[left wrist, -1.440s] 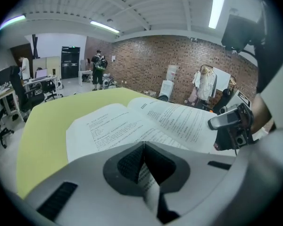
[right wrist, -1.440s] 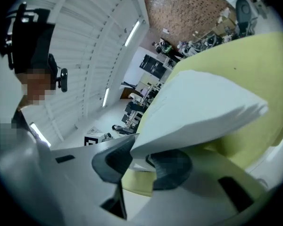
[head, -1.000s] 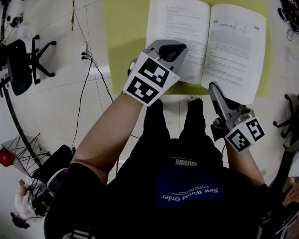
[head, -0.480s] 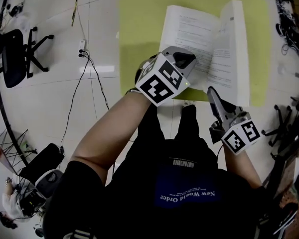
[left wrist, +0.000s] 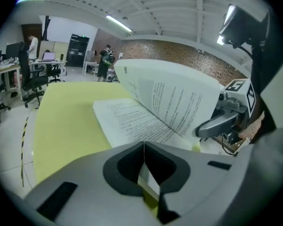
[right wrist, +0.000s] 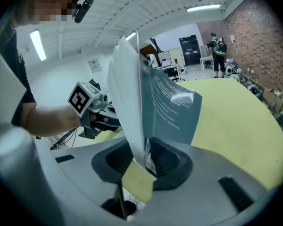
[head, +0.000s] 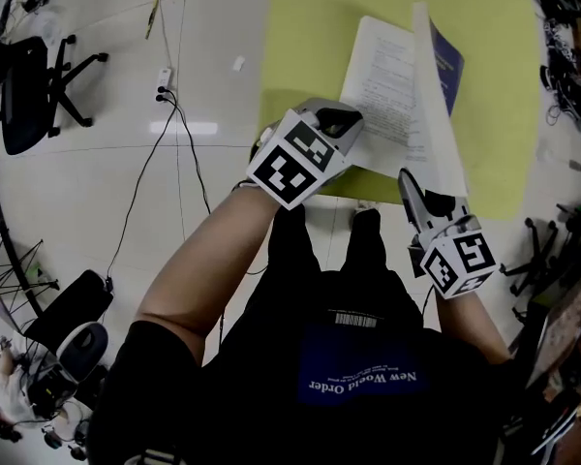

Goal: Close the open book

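Yellow-green counter [head: 300, 56], workshop room. Paperback book [head: 387, 95]: left half lay flat, right half stood upright. Judged light, limp, slippery-paged; best held at the lower edge. There the right gripper [right wrist: 144, 161] pinched it, jaws just eased wider. The left gripper [left wrist: 144, 147] was closed, empty, at the left page.

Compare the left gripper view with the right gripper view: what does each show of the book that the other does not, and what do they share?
Left gripper view only: the flat printed page spread on the table, the printed inner face of the raised half, and the right gripper from outside. Right gripper view only: the blue cover, and the right gripper's jaws pinching the raised half; they have just opened a little. Both: the book standing half closed, the yellow-green table, the brick wall.
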`<state>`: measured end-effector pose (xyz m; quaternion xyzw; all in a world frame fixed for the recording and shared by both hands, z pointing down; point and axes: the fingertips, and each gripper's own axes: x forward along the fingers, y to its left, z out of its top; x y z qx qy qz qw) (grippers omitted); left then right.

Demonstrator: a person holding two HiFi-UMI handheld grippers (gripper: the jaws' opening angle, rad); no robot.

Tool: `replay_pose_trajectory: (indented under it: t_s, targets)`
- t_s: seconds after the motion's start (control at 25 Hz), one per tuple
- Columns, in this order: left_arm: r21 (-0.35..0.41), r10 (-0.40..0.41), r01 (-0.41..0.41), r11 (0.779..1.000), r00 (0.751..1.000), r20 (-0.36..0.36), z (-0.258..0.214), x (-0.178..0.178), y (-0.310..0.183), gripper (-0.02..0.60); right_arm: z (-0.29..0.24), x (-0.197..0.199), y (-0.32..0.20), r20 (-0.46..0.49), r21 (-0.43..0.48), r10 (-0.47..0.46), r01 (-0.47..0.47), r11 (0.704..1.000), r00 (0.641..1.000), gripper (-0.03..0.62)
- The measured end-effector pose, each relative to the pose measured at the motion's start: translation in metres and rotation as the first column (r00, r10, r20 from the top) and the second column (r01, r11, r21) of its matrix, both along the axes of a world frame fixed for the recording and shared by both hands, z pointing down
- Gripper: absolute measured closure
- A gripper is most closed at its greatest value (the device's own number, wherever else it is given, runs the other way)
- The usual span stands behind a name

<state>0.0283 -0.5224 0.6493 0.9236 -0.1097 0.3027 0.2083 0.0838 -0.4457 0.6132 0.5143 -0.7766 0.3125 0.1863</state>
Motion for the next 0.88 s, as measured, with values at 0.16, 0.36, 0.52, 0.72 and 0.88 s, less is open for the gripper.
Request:
replay_pose_trajectory:
  t_s: [0.16, 0.36, 0.52, 0.72, 0.88]
  targets:
    - [-0.010, -0.030, 0.029, 1.000, 0.999, -0.027, -0.005, -0.015, -0.002, 0.574, 0.009, -0.009, -0.003, -0.079, -0.031, -0.043, 0.041, 0.999, 0.996, 0.491]
    - [-0.020, -0.099, 0.098, 0.995, 0.994, -0.045, -0.012, -0.043, -0.003, 0.578, 0.025, -0.026, 0.002, -0.258, -0.090, -0.216, 0.199, 0.976, 0.942, 0.424]
    - [-0.066, -0.163, 0.159, 0.985, 0.985, -0.065, -0.012, -0.078, -0.005, 0.578, 0.031, -0.034, -0.003, -0.295, -0.143, -0.278, 0.246, 0.959, 0.914, 0.425]
    - [-0.110, -0.232, 0.221, 0.969, 0.968, -0.097, -0.021, -0.113, 0.004, 0.578, 0.032, -0.038, -0.005, -0.222, -0.193, -0.288, 0.248, 0.949, 0.931, 0.425]
    - [-0.135, -0.284, 0.262, 0.955, 0.943, -0.174, -0.053, -0.129, 0.016, 0.578, 0.029, -0.043, -0.008, -0.087, -0.219, -0.282, 0.258, 0.941, 0.955, 0.425]
